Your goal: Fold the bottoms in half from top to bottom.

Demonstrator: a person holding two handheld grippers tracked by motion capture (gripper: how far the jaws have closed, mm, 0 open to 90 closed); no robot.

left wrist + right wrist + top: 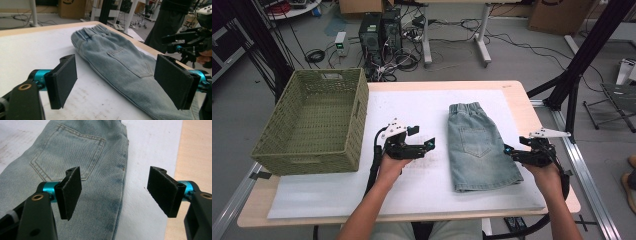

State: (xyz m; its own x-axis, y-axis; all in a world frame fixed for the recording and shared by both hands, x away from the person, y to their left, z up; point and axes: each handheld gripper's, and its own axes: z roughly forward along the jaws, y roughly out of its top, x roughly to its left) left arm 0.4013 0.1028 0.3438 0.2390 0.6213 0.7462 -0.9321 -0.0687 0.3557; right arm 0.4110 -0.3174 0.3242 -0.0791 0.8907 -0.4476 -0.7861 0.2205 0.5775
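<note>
So the folded pair of light blue denim shorts [479,147] lies flat on the white-covered surface [412,195], right between the 2 tools. Left tool [422,137] hovers just beside the shorts' left edge, jaws spread wide with nothing in them. Right tool [510,150] sits over the right edge of the denim, jaws also spread, nothing pinched. The woven green rectangular basket [314,125] sits well off past the left tool.
</note>
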